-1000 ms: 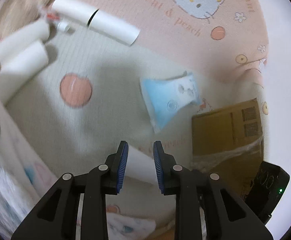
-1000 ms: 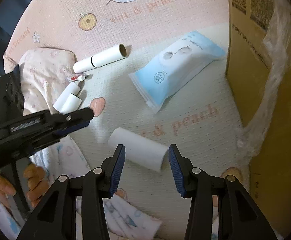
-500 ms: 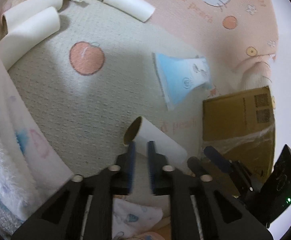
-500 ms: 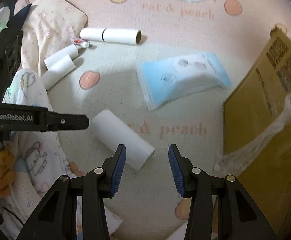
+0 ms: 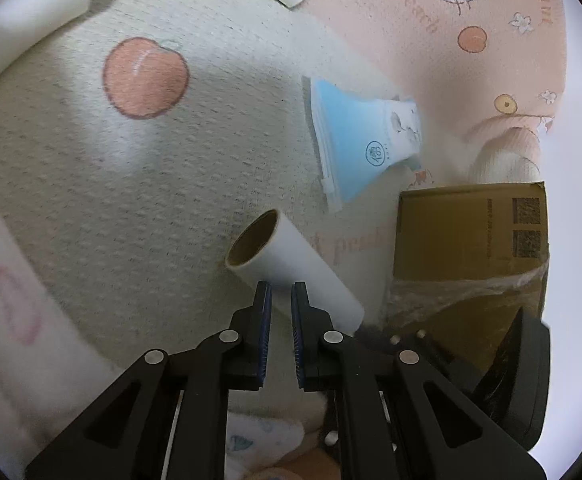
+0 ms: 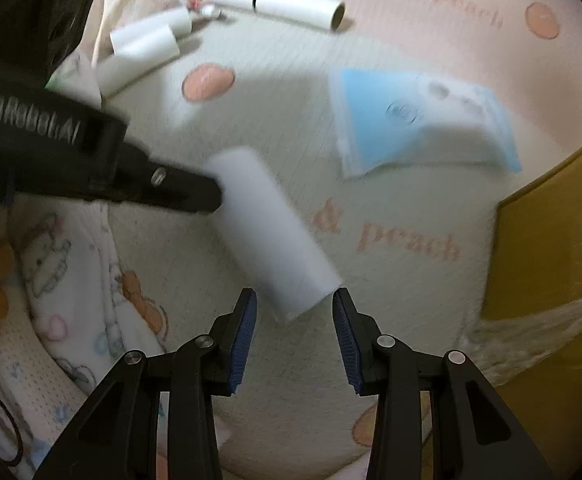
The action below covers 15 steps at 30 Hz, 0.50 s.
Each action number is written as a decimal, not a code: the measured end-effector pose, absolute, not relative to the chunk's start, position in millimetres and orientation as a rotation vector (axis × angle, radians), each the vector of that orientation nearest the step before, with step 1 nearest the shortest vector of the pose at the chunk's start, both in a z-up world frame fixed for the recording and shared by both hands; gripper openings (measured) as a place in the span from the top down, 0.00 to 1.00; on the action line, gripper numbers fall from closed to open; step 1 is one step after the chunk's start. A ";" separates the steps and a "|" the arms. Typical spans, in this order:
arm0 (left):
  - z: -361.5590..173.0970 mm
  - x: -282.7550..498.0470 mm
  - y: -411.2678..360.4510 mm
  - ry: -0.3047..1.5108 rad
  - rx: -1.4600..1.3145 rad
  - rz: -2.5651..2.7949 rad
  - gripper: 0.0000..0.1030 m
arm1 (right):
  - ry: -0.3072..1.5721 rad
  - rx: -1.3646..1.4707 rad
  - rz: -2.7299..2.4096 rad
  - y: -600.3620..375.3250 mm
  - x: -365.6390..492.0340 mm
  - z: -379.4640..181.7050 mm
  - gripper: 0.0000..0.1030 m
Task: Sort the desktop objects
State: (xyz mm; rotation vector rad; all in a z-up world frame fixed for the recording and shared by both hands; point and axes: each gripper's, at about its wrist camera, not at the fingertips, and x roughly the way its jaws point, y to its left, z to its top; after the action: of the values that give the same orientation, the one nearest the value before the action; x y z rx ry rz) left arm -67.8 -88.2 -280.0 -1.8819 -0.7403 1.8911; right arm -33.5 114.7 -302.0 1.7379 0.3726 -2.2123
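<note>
I'm working over a cream and pink peach-print mat point(image 6: 371, 312), a cardboard box point(image 5: 471, 236) sitting at its edge. A blue pouch point(image 6: 411, 124) is lying flat near the middle. The white roll point(image 6: 267, 232) is resting on its side between my two tools. My right gripper point(image 6: 294, 300) is closing around its near end — pads not yet pressing. My left gripper point(image 5: 278, 292) is nearly pressed together at the roll's other end, empty. More rolls point(image 6: 275, 0) are lying further off.

Bare mat point(image 5: 139, 184) lies left of the roll point(image 5: 295, 268); the cardboard box point(image 5: 471, 236) blocks its right.
</note>
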 end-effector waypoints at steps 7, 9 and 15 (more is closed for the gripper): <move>-283.7 -84.0 -89.6 -0.813 -1.812 1.868 0.85 | 0.285 1.696 -2.182 110.8 -30.3 -297.3 0.64; -283.1 -88.8 -89.3 -0.808 -1.796 1.876 0.84 | 0.310 1.694 -2.200 112.2 -30.9 -294.0 0.64; -293.3 -95.6 -92.3 -0.874 -1.755 1.832 0.76 | 0.387 1.679 -2.255 121.8 -30.4 -281.0 0.64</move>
State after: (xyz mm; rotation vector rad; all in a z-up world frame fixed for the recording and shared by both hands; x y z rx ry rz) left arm -95.6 -92.3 -293.3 -1.7547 -0.8742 1.8317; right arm -30.4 121.8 -281.0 1.6790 0.3872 -2.2552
